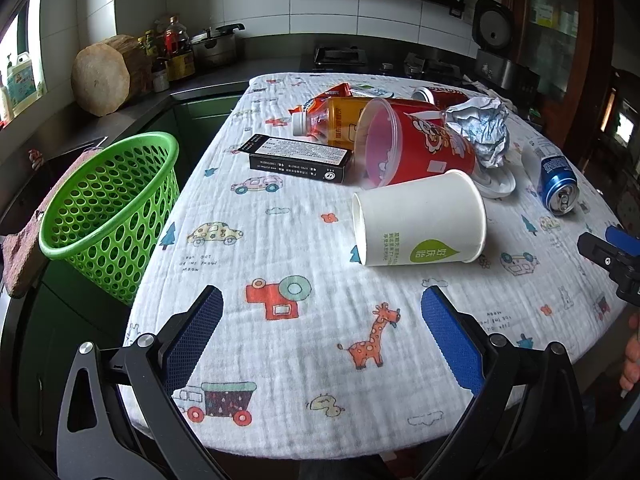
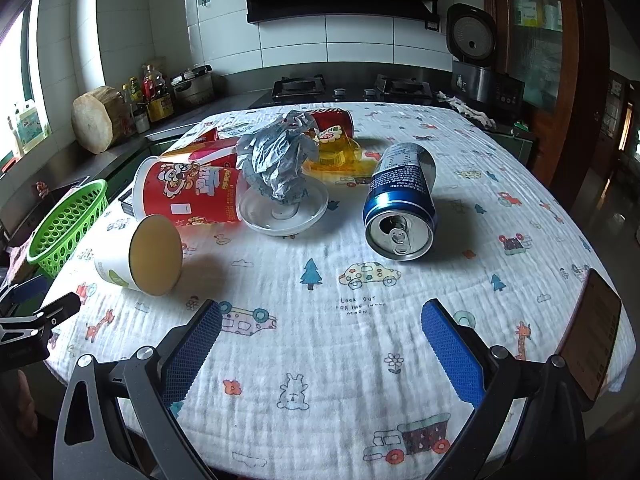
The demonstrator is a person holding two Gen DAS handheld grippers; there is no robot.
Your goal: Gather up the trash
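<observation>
Trash lies on the cartoon-print tablecloth: a white paper cup on its side, a red noodle tub, a black box, an orange bottle, crumpled foil and a blue can. The right wrist view shows the cup, tub, foil on a white lid, and can. A green basket stands off the table's left edge. My left gripper is open and empty before the cup. My right gripper is open and empty before the can.
A kitchen counter with a wood block, bottles and a pot runs behind and to the left. A stove and rice cooker stand at the back. A phone lies at the table's right edge.
</observation>
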